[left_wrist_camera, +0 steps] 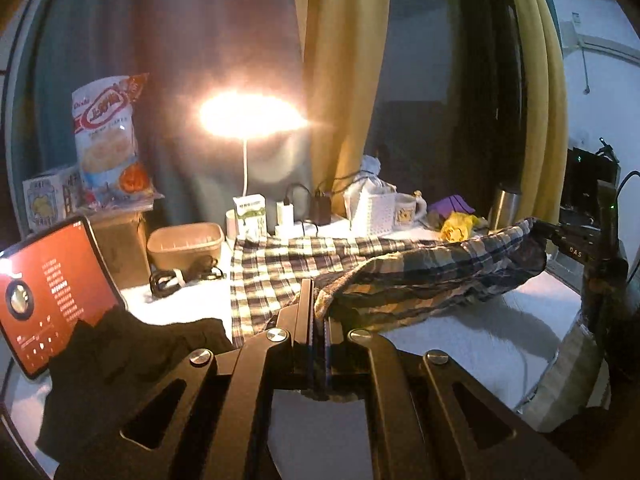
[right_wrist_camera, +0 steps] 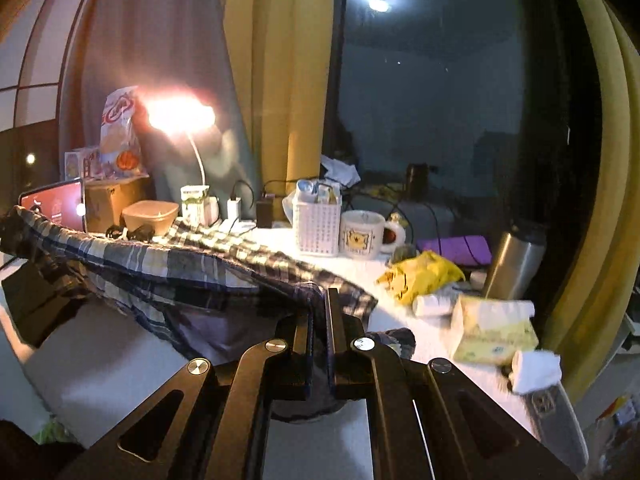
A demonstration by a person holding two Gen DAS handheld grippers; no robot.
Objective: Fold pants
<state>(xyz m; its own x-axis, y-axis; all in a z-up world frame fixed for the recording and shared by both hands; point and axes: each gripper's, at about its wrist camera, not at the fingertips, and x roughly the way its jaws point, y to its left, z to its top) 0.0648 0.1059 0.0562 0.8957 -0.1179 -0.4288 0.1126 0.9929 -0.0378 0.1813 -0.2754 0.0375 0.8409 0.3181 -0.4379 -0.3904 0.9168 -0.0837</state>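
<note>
1. Plaid pants point(left_wrist_camera: 304, 268) hang lifted over the white bench point(left_wrist_camera: 460, 340), stretched between both claws.
2. Left claw point(left_wrist_camera: 319, 312) is pinching one end of the fabric near the front edge.
3. Right claw point(right_wrist_camera: 319, 308) is pinching the other end.
4. Farther back, the remaining fabric lies flat toward the lamp point(left_wrist_camera: 250, 114) at the rear edge.

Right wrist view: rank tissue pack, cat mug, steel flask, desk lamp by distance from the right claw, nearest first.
1. Tissue pack, just right of the right claw, which is shut on the plaid pants.
2. Steel flask, far right.
3. Cat mug, ahead, beside the white basket.
4. Desk lamp, back left.
Flask and mug are close to call.
</note>
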